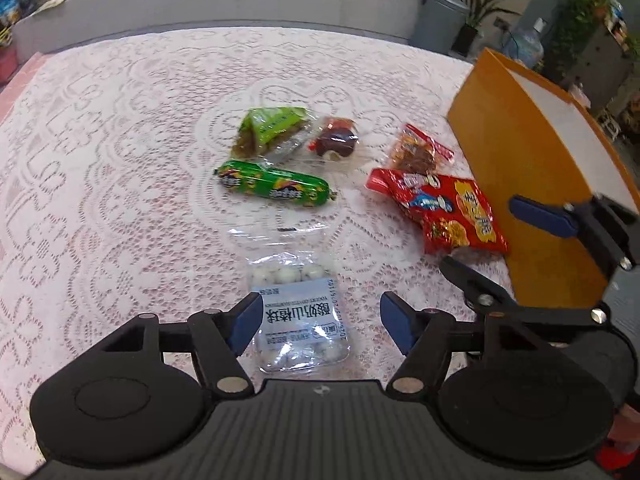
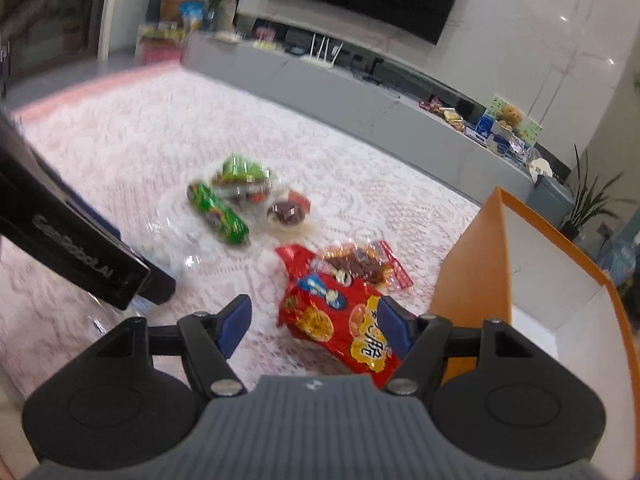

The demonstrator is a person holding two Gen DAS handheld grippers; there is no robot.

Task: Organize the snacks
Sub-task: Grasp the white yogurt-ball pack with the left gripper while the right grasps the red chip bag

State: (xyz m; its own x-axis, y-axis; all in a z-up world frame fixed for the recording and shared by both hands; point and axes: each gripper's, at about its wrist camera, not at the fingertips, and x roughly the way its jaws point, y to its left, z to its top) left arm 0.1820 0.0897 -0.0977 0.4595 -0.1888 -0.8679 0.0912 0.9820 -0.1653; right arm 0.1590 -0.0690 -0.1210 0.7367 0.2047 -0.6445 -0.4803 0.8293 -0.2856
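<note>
Left tongs [image 1: 316, 320] spread wide over the clear plastic packet of white yoghurt balls [image 1: 300, 312], blue pads either side, not pressing it. Packet flat on the white lace-covered table [image 1: 120, 160]. Just beyond: shiny green sausage stick [image 1: 274, 186], green triangular pouch [image 1: 272, 128], clear wrap with a dark brown sweet [image 1: 336, 142]. Off to the right: clear bag of brown dried snacks [image 1: 418, 152] partly overlapped by the crinkly red crisp packet [image 1: 448, 208], that one right beside the tall orange cardboard box with white inside [image 1: 520, 152]. Right tongs [image 2: 314, 326] open too, hanging above the red packet, gripping nothing. Right wrist view blurred.
</note>
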